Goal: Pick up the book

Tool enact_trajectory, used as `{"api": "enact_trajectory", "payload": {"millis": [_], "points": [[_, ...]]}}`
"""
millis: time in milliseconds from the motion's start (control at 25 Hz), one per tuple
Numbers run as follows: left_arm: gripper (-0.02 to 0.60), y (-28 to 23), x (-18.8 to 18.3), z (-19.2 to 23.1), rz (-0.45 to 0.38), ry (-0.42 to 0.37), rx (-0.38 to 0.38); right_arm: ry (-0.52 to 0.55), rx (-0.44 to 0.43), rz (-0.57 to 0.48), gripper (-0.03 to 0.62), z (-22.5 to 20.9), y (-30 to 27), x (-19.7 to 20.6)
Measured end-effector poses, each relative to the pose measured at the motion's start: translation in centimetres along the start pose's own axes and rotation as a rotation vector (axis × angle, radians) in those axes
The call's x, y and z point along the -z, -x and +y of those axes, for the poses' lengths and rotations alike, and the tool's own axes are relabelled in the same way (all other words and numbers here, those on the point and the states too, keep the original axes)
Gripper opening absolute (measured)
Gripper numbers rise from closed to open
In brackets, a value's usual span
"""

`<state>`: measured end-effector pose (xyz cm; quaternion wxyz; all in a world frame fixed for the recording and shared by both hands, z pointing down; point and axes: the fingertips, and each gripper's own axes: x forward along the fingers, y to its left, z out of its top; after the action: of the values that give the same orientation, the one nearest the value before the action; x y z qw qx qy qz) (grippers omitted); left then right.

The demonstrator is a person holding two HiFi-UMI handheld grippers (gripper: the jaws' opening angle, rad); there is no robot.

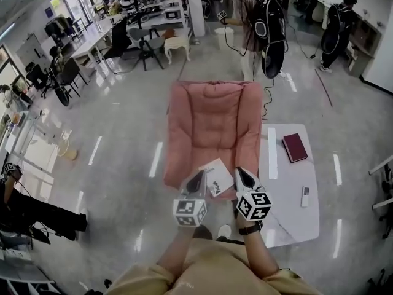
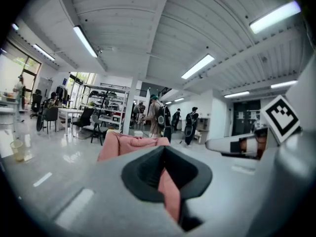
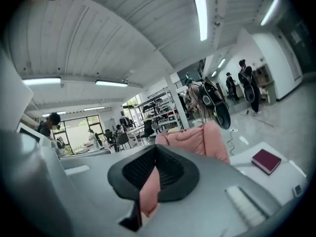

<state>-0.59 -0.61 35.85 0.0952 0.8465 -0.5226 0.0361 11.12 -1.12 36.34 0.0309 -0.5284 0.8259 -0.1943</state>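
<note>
1. Maroon book (image 1: 295, 147) lies on the white table (image 1: 285, 195), right of frame centre.
2. My forearms reach forward at lower centre, left gripper (image 1: 196, 181) and right gripper (image 1: 245, 177) side by side, jaws together, both empty.

No legible text (booklet (image 1: 215, 178) print perhaps too small)

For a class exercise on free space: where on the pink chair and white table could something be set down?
The white table is bare between the maroon book and the remote, and at its near end. On the pink chair the upper seat is free behind the white booklet. Its front edge is crowded: booklet, left gripper, right gripper.
</note>
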Motion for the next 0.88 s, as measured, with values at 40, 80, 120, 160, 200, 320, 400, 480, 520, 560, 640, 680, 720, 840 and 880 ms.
{"api": "enact_trajectory", "payload": {"millis": [40,80,120,160,200,320,400,480,520,560,640,680,720,840,880], "points": [[0.005,-0.5,0.4,0.1,0.018,0.005,-0.007,-0.019,-0.018,0.014,0.006,0.1,-0.4,0.5],[0.005,-0.9,0.8,0.1,0.031,0.006,-0.006,-0.015,-0.035,0.029,0.008,0.4,-0.8,0.9],[0.005,-1.4,1.1,-0.1,0.04,0.003,-0.001,0.002,-0.044,0.042,0.008,0.3,-1.1,1.2],[0.005,-2.0,1.3,-0.3,0.046,-0.004,0.004,0.021,-0.044,0.051,0.008,-0.2,-1.4,1.4],[0.005,-2.7,1.5,-0.5,0.05,-0.011,0.006,0.032,-0.035,0.054,0.008,-1.2,-1.8,1.3],[0.005,-4.9,2.3,-0.3,0.074,-0.023,0.001,0.023,0.016,0.066,0.008,-5.1,-3.0,1.2],[0.005,-4.9,4.3,0.2,0.126,-0.018,-0.001,-0.002,0.056,0.103,0.006,-6.9,-2.8,3.1],[0.005,-5.1,6.9,0.6,0.182,-0.001,0.006,-0.028,0.091,0.152,0.008,-8.3,-2.7,5.6],[0.005,-5.5,8.2,0.9,0.208,0.012,0.012,-0.033,0.102,0.178,0.008,-9.0,-2.9,6.9],[0.005,-6.0,9.5,1.2,0.235,0.032,0.018,-0.033,0.107,0.205,0.008,-9.5,-3.2,8.1],[0.005,-6.9,12.1,2.1,0.292,0.085,0.016,-0.023,0.107,0.264,0.008,-10.0,-4.0,10.3],[0.005,-7.2,13.4,2.7,0.321,0.111,0.01,-0.021,0.104,0.294,0.008,-10.1,-4.3,11.4],[0.005,-7.4,14.7,3.3,0.352,0.136,0.004,-0.022,0.102,0.323,0.008,-10.2,-4.7,12.6],[0.005,-7.8,18.8,4.5,0.443,0.217,-0.01,-0.032,0.097,0.405,0.008,-10.6,-5.5,15.9],[0.005,-7.9,20.2,5.0,0.469,0.247,-0.017,-0.035,0.093,0.432,0.008,-10.5,-5.7,17.1]]}}
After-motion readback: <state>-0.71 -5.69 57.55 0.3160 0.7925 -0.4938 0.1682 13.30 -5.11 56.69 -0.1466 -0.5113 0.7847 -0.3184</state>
